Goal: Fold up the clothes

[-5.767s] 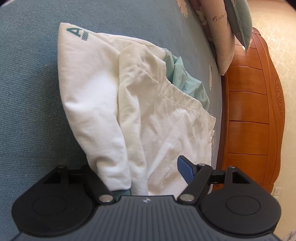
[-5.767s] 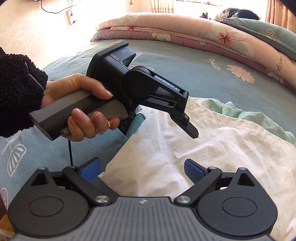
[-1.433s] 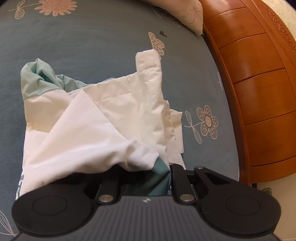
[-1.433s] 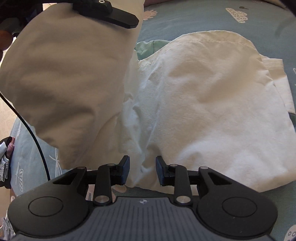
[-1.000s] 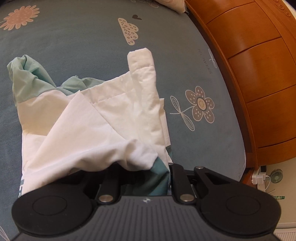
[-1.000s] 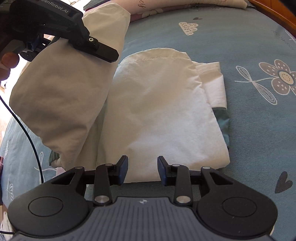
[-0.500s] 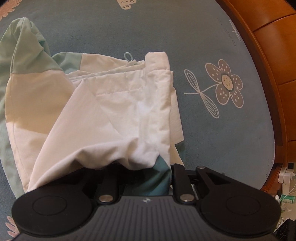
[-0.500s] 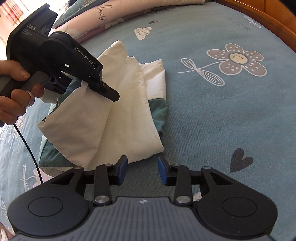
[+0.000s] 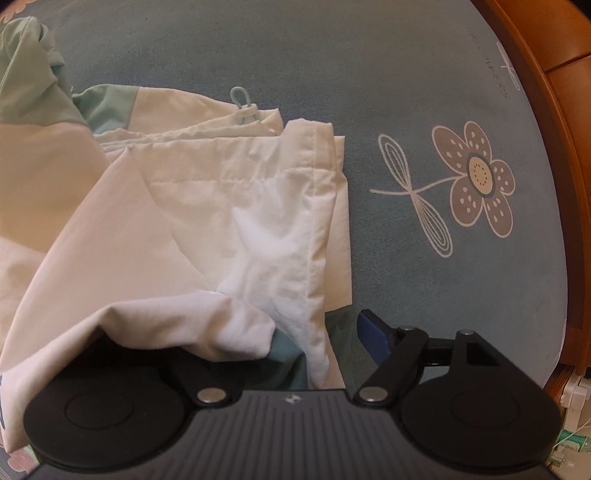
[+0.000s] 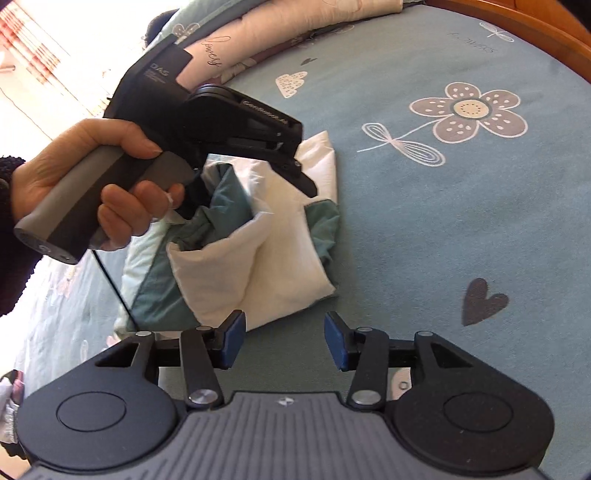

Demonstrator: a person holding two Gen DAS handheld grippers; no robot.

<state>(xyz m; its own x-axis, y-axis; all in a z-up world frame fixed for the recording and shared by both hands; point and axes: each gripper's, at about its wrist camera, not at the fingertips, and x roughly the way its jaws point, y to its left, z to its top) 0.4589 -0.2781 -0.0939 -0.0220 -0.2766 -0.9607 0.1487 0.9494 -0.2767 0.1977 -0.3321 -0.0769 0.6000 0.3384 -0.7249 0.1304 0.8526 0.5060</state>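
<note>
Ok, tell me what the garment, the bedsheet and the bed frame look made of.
Garment: thin woven fabric, white with green panels, matte; it creases crisply, so perhaps light nylon or cotton.
Bedsheet: teal woven cloth, matte, with a fine ribbed texture and printed flowers.
Bed frame: orange-brown wood, glossy, probably varnished.

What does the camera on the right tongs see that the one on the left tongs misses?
Only the right view shows the hand gripping the left tongs, a heart print and bedding. Only the left view shows the garment's hanging loop. Both share the white and green garment, the flower print, the wooden bed frame.
</note>
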